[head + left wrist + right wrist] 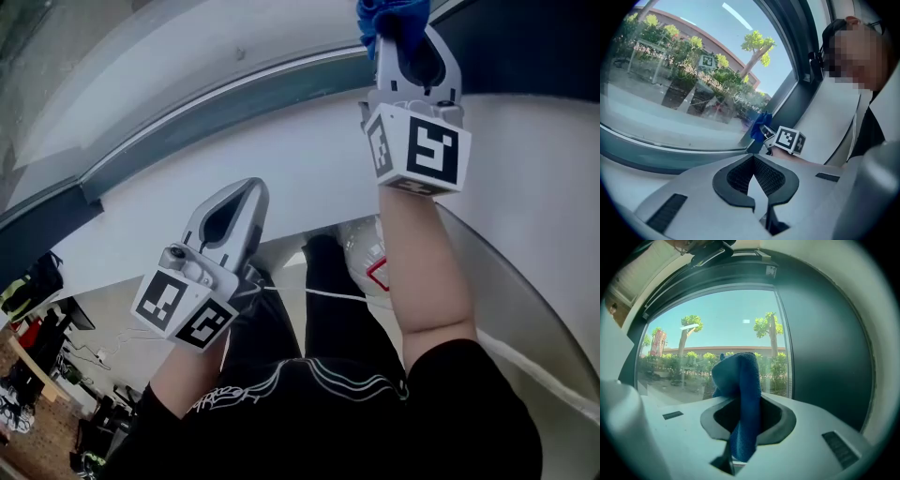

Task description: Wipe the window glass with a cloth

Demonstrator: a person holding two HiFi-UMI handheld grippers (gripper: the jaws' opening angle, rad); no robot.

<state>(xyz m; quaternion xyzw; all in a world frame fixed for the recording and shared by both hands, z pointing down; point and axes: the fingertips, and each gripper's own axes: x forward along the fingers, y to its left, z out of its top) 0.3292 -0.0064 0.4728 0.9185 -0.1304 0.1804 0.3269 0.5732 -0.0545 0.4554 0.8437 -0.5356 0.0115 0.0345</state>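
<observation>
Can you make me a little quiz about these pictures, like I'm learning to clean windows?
1. Pick one: what colour is the cloth? A red, B blue, C yellow.
2. True or false: the left gripper is holding the cloth.
3. Fill the gap: outside the window glass stand tall ____.

Key
1. B, blue.
2. False. The right gripper has its jaws shut on the cloth; the left gripper's jaws are together with nothing in them.
3. trees.
</observation>
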